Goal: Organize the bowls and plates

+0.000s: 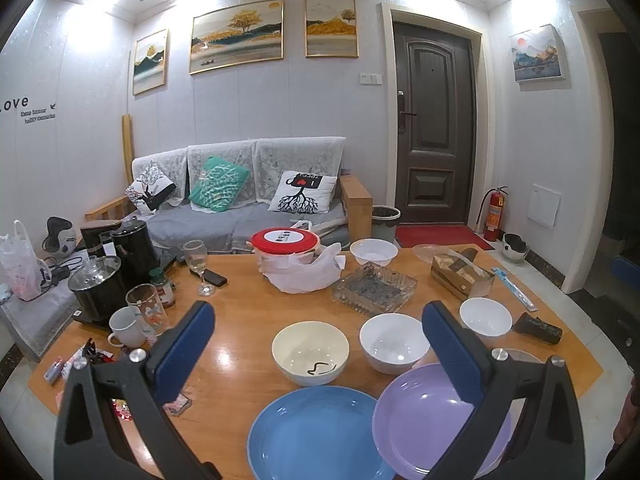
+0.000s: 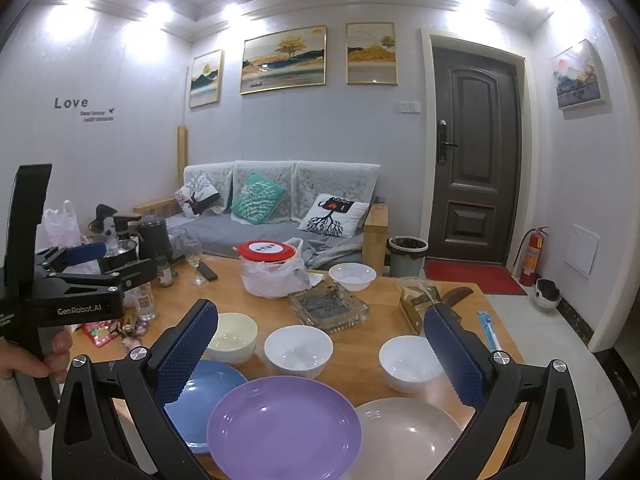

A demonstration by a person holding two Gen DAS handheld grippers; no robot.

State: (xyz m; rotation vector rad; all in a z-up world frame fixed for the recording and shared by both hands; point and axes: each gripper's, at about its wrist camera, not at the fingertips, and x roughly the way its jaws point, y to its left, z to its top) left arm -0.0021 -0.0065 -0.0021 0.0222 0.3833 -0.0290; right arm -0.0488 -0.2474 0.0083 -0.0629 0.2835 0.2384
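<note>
On the wooden table (image 1: 240,320) near the front edge lie a blue plate (image 1: 316,432), a purple plate (image 1: 432,420) and, in the right wrist view, a beige plate (image 2: 412,436). Behind them stand a cream bowl (image 1: 310,352), a white bowl (image 1: 394,342) and a second white bowl (image 1: 485,316). A third white bowl (image 1: 374,252) sits far back. My left gripper (image 1: 318,344) is open and empty above the plates. My right gripper (image 2: 320,344) is open and empty above the purple plate (image 2: 282,426). The left gripper's body shows at the left of the right wrist view.
A glass ashtray (image 1: 374,288), a red-lidded container in a plastic bag (image 1: 286,246), a wooden tissue box (image 1: 460,272), a wine glass (image 1: 198,264), a phone (image 1: 212,278), a mug (image 1: 126,326), kettles (image 1: 96,286) and snack wrappers crowd the table. A sofa (image 1: 240,200) stands behind.
</note>
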